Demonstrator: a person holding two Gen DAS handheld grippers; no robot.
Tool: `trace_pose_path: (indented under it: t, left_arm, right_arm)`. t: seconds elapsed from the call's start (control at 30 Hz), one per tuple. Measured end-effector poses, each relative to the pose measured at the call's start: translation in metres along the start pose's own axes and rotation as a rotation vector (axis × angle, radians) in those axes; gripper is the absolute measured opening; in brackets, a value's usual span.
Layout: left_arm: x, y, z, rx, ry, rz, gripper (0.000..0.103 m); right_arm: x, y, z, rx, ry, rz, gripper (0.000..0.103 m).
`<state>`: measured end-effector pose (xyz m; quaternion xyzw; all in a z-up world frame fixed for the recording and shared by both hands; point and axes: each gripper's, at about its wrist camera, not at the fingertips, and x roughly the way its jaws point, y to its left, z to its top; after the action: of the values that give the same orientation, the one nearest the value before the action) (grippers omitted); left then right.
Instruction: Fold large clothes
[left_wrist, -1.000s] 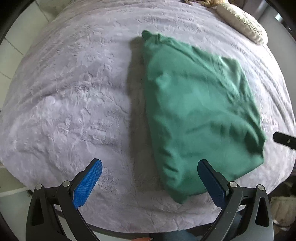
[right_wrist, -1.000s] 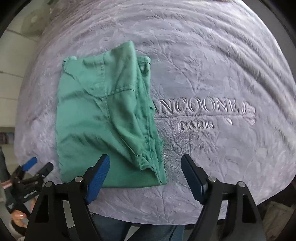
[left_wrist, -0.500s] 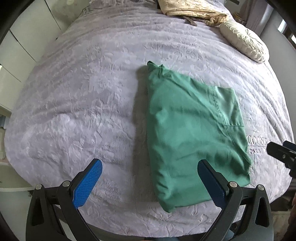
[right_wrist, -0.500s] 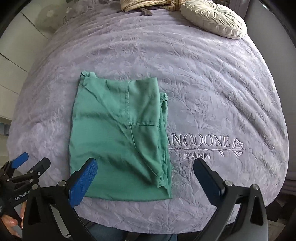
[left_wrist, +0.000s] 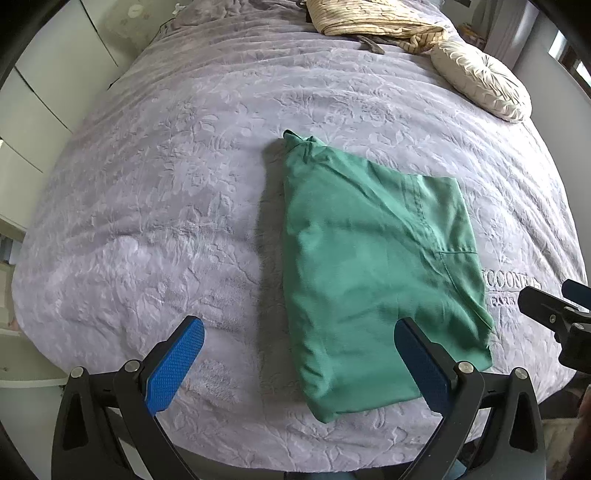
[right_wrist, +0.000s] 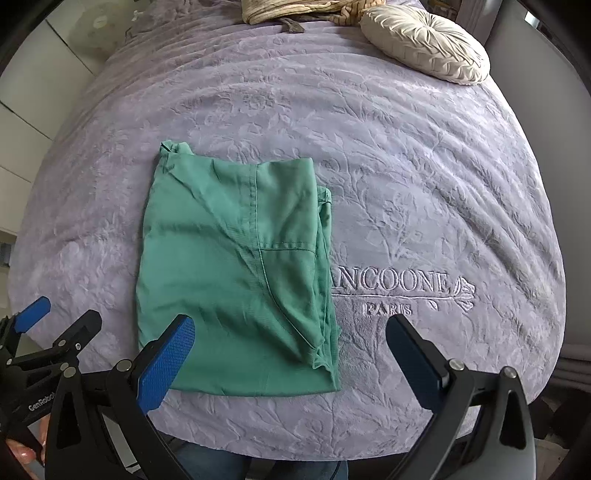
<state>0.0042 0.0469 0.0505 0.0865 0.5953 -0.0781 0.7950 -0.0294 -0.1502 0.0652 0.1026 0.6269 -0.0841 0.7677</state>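
Green garment (right_wrist: 232, 266) folded beside embroidered "ANCOONE PARIS" (right_wrist: 391, 291), left gripper (left_wrist: 299, 354) and right gripper (right_wrist: 291, 350) both agape, empty

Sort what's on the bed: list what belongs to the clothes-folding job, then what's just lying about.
Job:
- green garment, folded on the bedspread
- left gripper, open
- right gripper, open

Lying about:
- round cream cushion
- beige striped cloth at the bed's far end
- purple bedspread, only the work surface

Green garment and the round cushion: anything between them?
Nothing but bare purple bedspread between the green garment and round cushion, clearest in the right wrist view.
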Motion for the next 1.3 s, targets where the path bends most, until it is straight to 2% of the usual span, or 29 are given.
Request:
trace_pose_path:
  t: [1.3]
  left_arm:
    - [0.0017,-0.0045,0.0020,0.002,0.014,0.014,0.103]
  right_arm:
    - [0.0048,0.0004,0.0014,0.001,0.008,-0.037,0.103]
